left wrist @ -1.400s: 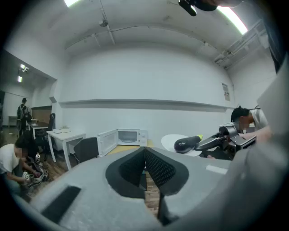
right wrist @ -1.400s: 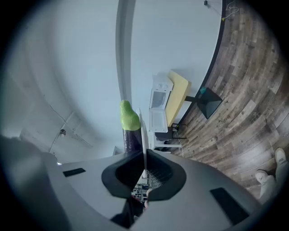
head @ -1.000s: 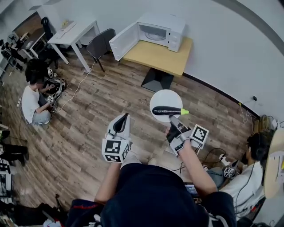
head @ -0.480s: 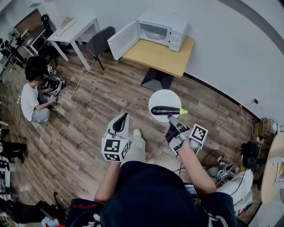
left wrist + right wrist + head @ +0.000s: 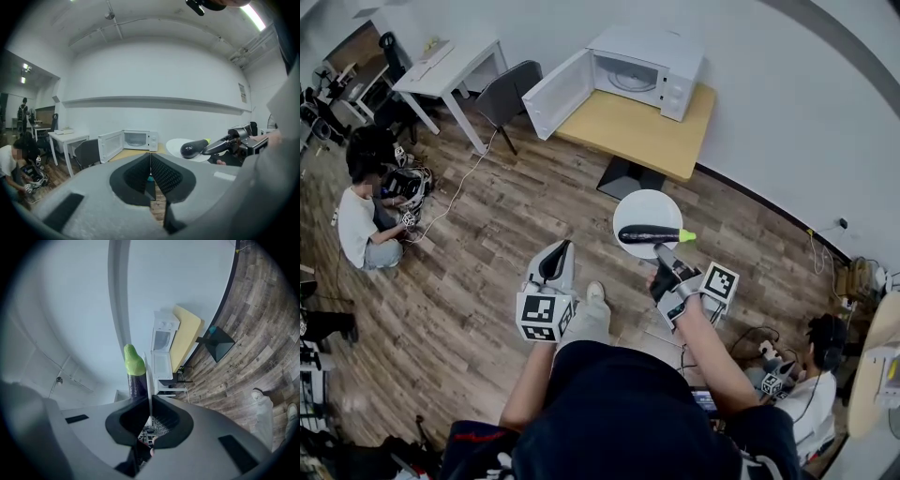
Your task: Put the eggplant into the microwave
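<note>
A dark purple eggplant (image 5: 649, 234) with a green stem lies on a round white plate (image 5: 646, 208). My right gripper (image 5: 662, 252) is shut on the plate's near rim and holds it level over the wood floor. In the right gripper view the plate (image 5: 147, 365) shows edge-on between the jaws, with the eggplant (image 5: 134, 364) to one side of it. My left gripper (image 5: 560, 253) hangs to the plate's left, shut and empty. Ahead, the white microwave (image 5: 649, 64) stands on a yellow table (image 5: 640, 128) with its door (image 5: 554, 93) swung open. The left gripper view shows the microwave (image 5: 137, 139) and the eggplant (image 5: 193, 149).
A grey chair (image 5: 508, 95) and a white desk (image 5: 442, 67) stand left of the microwave table. A person (image 5: 359, 222) sits on the floor at far left among cables and gear. Another person (image 5: 811, 384) sits at lower right.
Both grippers and the plate with the eggplant have moved forward towards the microwave table, which now sits slightly lower and closer in the head view. A shoe now shows below the left gripper.
</note>
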Demonstrator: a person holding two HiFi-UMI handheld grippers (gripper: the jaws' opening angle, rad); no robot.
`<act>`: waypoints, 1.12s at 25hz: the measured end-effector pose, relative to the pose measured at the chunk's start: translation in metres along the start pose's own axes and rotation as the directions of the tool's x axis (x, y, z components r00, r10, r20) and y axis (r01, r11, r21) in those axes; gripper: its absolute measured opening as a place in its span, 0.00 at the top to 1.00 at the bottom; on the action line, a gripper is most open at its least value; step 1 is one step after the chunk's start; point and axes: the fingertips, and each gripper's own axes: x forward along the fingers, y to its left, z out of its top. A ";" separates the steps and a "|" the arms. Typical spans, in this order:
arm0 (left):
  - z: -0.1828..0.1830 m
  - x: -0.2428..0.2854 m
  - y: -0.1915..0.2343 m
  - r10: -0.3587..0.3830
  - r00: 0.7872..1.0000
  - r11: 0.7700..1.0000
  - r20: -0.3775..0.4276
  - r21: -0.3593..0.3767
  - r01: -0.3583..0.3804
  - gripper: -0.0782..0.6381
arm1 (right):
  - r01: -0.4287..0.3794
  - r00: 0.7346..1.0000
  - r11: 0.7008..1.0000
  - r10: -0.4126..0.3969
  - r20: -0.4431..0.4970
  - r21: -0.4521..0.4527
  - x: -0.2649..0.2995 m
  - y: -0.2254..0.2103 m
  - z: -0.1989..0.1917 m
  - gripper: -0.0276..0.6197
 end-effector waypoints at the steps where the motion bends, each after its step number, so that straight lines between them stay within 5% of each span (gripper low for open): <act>1: 0.001 0.008 0.006 -0.002 1.000 1.000 -0.003 0.003 0.002 0.87 | 0.002 1.000 1.000 -0.002 0.002 -0.001 0.008 0.001 0.005 0.92; 11: 0.036 0.119 0.083 -0.046 0.999 0.999 -0.025 0.007 0.046 0.87 | 0.033 0.999 0.999 -0.034 0.032 0.011 0.120 0.022 0.069 0.92; 22: 0.032 0.149 0.091 -0.096 0.995 0.995 0.018 0.038 0.095 0.87 | 0.011 0.997 1.000 -0.010 0.074 -0.016 0.140 0.010 0.082 0.92; 28: 0.058 0.205 0.142 -0.116 0.993 0.992 0.003 0.039 0.116 0.87 | 0.033 0.997 0.999 -0.033 0.076 0.002 0.212 0.026 0.109 0.92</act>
